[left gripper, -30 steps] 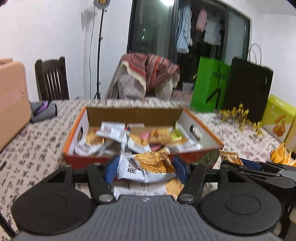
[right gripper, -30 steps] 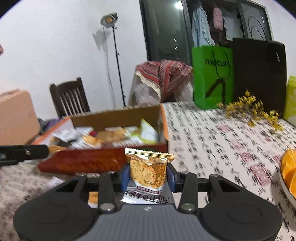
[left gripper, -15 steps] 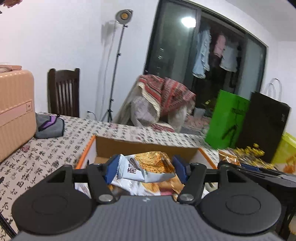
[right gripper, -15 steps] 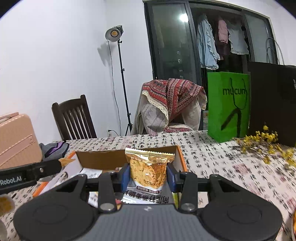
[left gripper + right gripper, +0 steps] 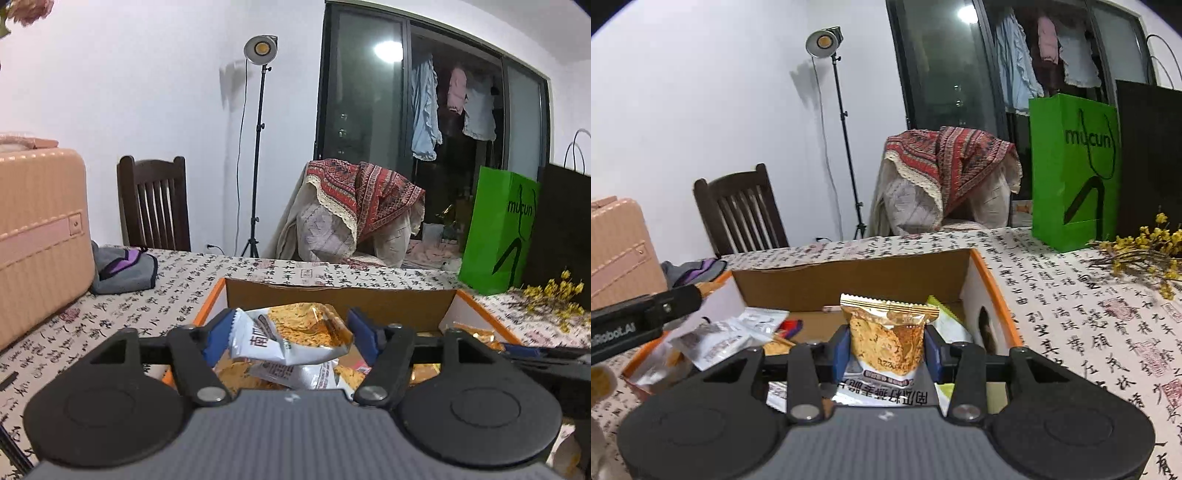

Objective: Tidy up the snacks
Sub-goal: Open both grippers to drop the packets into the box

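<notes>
While left jaws widen, silver packet (image 5: 291, 338) lies crosswise between them, right jaws pinching upright gold packet (image 5: 886, 338).

A: What can't you make out in the cardboard box (image 5: 849, 280)?

B: Its near wall and most of the floor sit behind the right gripper (image 5: 886, 350). The packets' print is too small to read.

A: And from the left wrist?

B: The left gripper (image 5: 291, 336) covers the box's near edge. The black bag (image 5: 565, 236) at the table's (image 5: 177, 295) far right corner runs off the frame; the suitcase (image 5: 40, 236) at the left edge is cropped too.
</notes>
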Motion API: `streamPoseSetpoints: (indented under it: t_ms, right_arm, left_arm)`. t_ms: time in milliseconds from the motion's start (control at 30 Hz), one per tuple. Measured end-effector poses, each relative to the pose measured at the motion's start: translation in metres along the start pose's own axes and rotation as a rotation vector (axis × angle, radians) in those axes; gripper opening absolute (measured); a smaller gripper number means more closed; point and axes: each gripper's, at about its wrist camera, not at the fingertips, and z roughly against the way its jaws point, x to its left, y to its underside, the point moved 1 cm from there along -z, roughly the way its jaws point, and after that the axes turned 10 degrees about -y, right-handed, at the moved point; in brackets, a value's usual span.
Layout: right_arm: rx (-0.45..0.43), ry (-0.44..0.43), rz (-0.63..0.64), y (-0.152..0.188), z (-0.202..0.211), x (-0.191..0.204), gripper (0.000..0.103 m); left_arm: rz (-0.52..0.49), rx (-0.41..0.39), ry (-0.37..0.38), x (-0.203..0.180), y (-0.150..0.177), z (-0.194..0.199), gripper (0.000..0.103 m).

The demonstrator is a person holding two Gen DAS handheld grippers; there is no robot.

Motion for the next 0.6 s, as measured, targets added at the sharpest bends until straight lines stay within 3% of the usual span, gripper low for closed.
streamPoseSetpoints:
  t_ms: [133,200,267,600]
  right_arm:
    - [-0.002,0.003,0.001,0.002,0.002,-0.001,0.048]
    - [-0.014,-0.005,-0.008,0.002,0.005,-0.003,0.081]
    - [-0.033,-0.006,-0.012,0.001,0.007,-0.005,0.100]
    - [-0.056,-0.004,-0.006,0.001,0.013,-0.004,0.103]
  left_arm:
    - [0.003,-0.026,-0.030,0.001,0.004,0.002,0.099]
    - [0.027,-0.041,-0.045,0.003,0.004,0.004,0.103]
    - [0.046,-0.037,-0.054,0.007,0.004,0.003,0.103]
    - [0.082,0.003,-0.055,0.013,0.004,0.002,0.103]
